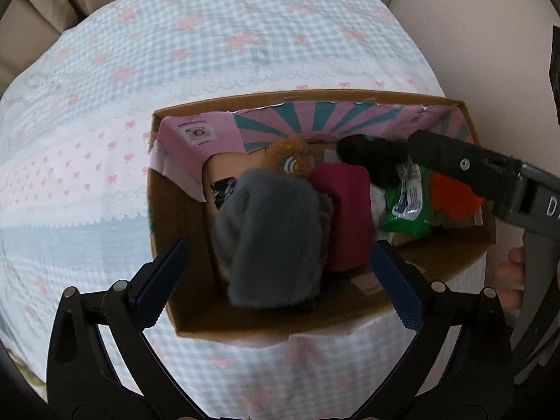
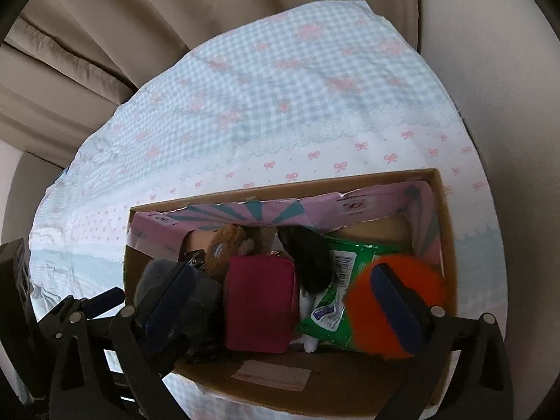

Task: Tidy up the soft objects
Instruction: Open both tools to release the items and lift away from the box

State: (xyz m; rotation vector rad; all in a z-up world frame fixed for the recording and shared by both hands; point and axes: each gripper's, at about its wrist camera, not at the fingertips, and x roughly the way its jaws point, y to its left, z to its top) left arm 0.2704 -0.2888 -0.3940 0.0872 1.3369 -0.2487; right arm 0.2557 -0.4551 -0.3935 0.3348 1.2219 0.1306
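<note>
An open cardboard box (image 1: pixel 315 95) (image 2: pixel 280 182) with a pink and teal lining stands on the table. It holds a grey fluffy piece (image 1: pixel 273 234) (image 2: pixel 196 301), a brown plush (image 1: pixel 288 157), a magenta pouch (image 1: pixel 346 217) (image 2: pixel 259 304), a black fluffy piece (image 1: pixel 371 155) (image 2: pixel 311 259), a green packet (image 1: pixel 406 206) (image 2: pixel 336 301) and an orange fluffy piece (image 1: pixel 451 196) (image 2: pixel 413 273). My left gripper (image 1: pixel 280 280) hangs open above the grey piece, pads clear of it. Over the box's middle my right gripper (image 2: pixel 281 301) is open too, and one of its fingers (image 2: pixel 395 301) covers part of the orange piece.
A blue gingham cloth with pink bows (image 1: pixel 217 45) (image 2: pixel 280 98) covers the table around the box. Beige fabric folds (image 2: pixel 87 52) lie behind the table. A hand (image 1: pixel 511 273) shows at the right edge of the left wrist view.
</note>
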